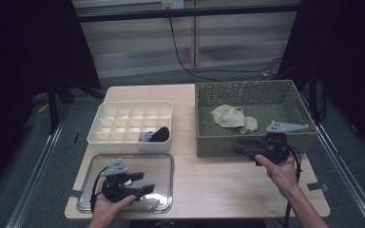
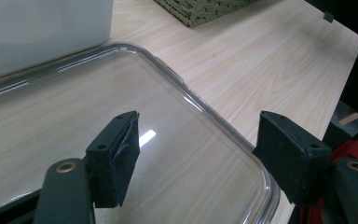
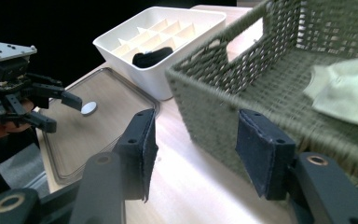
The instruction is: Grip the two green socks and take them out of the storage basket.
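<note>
The left tongs (image 1: pixel 145 183) hang released over the clear lid (image 1: pixel 161 164) at seven o'clock on the surface (image 1: pixel 209 180). The right tongs (image 1: pixel 240 148), also released and empty, hover at the near wall of the woven basket (image 1: pixel 218 142) at three o'clock, which holds a pale cloth (image 1: pixel 233 116).

Black cable (image 1: pixel 180 52) on floor, wooden table (image 1: pixel 214 175), dark frame posts (image 1: pixel 52 99)
</note>
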